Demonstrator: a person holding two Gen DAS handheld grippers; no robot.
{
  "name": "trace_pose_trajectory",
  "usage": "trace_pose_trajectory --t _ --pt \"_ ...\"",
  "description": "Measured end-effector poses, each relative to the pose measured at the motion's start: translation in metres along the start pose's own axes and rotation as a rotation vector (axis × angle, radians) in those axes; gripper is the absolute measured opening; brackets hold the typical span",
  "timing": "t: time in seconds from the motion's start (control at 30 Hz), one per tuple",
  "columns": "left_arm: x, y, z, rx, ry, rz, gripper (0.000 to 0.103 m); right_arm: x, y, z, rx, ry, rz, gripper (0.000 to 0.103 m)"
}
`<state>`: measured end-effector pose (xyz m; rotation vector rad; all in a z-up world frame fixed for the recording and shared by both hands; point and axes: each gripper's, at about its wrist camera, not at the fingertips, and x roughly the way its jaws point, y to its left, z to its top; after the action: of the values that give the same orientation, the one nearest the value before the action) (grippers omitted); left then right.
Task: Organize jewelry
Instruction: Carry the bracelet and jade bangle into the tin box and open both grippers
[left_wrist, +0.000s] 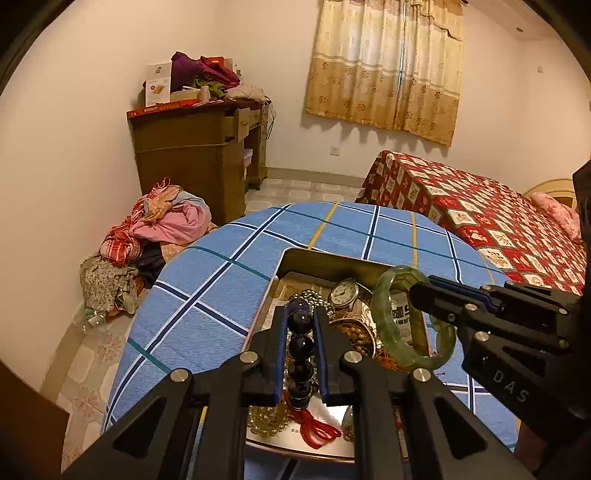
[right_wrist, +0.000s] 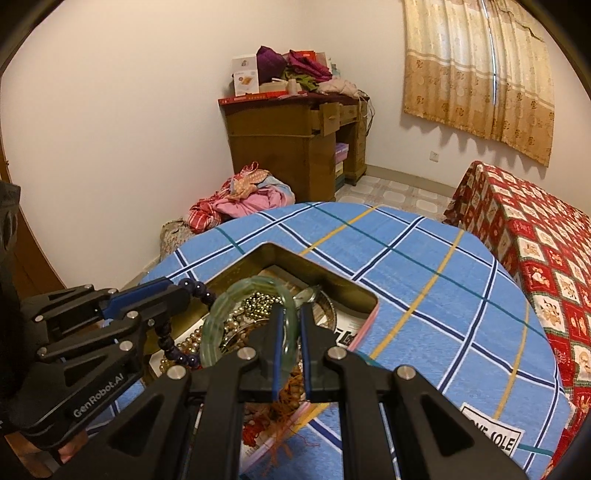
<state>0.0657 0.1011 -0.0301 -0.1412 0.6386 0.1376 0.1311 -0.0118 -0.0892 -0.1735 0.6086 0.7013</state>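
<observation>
Where a blue plaid cloth (left_wrist: 221, 288) covers the counter (right_wrist: 480, 369), an open box (left_wrist: 321, 260) sits near its front, holding the jewelry.

Left gripper (left_wrist: 300, 354): fingers (left_wrist: 279, 354) closed on a string of dark purple beads (left_wrist: 300, 349). The beads run up between the pads, the top bead standing clear above the fingertips; a red tassel (left_wrist: 317, 428) hangs from the lower end. In the right wrist view the same string (right_wrist: 164, 336) droops in a loop from the gripper over the box's left side.

Right gripper (right_wrist: 290, 354): fingers (right_wrist: 277, 354) closed on a pale green bangle (right_wrist: 218, 321), gripped by its rim at one side, the ring tilted and held just above the box contents. In the left wrist view the bangle (left_wrist: 384, 317) stands almost upright, held from the right.

Box contents, a mixed heap:
- wristwatch (left_wrist: 344, 293), white dial, near the back;
- small metallic bead chain (right_wrist: 258, 304), beside the watch;
- brown wooden beads (left_wrist: 356, 332) in a coil;
- pale gold pearls (left_wrist: 266, 419) at the near side;
- printed cards or papers underneath; text unreadable.

Surroundings: wooden desk (left_wrist: 199, 155) piled with boxes and clothes against the far wall; clothes heap (left_wrist: 162, 225) on the floor; bed (left_wrist: 480, 221) with red patterned cover at right; curtain (left_wrist: 388, 66) on the window.
</observation>
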Motion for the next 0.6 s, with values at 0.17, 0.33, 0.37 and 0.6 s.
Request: trace_pose_trajectory --t 0.17,0.33,0.37,0.6 --pt "0.001 0.002 0.000 0.002 0.002 -0.001 0.013 0.003 0.004 0.001 -0.007 0.007 0.003 0.010" --pt "0.004 0.002 -0.002 0.010 0.012 0.004 0.013 0.009 0.008 0.000 -0.014 0.021 0.008 0.010" --pt "0.005 0.002 -0.003 0.008 0.015 0.004 0.013 0.010 0.009 0.000 -0.016 0.025 0.008 0.010" --pt "0.012 0.005 -0.006 0.003 0.035 0.016 0.013 0.017 0.012 -0.003 -0.025 0.037 0.008 0.010"
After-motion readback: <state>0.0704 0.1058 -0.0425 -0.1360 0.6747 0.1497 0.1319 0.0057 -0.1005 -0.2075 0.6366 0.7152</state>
